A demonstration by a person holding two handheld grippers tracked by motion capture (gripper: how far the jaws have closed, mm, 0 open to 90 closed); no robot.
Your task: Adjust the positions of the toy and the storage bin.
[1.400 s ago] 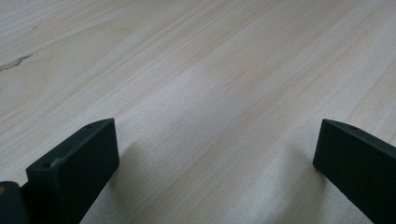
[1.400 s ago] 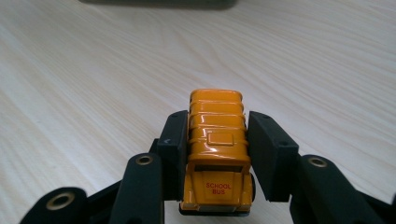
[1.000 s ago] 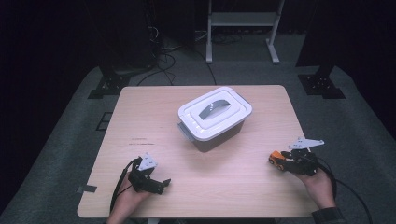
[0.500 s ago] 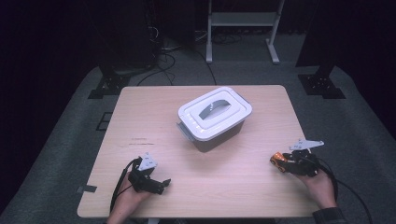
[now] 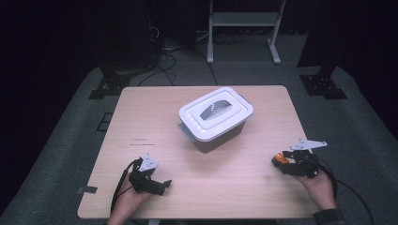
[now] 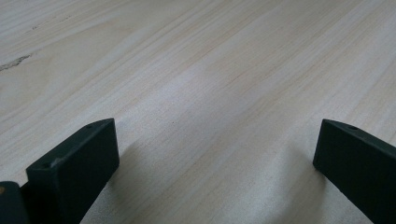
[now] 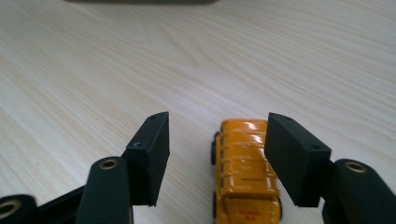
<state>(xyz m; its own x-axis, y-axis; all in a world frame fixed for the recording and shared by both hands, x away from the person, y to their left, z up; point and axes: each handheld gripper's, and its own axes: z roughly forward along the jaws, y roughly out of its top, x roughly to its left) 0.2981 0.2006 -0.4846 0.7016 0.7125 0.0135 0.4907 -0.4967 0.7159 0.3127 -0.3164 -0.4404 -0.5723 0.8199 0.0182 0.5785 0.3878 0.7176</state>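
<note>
The right gripper is resting low on the table with its jaws standing apart around a yellow toy bus, which is sitting between them, close against one jaw. The left gripper is holding its jaws wide over bare wood.

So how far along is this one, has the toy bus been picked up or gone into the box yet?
Nothing looks finished: the box sits mid-table with its lid still on. In hand: the right tool is open around the yellow toy bus, one jaw close against its side, the other apart from it, and the bus stands on the table. The left tool is open over bare wood. Gripping, lifting and opening the box probably remain.
</note>
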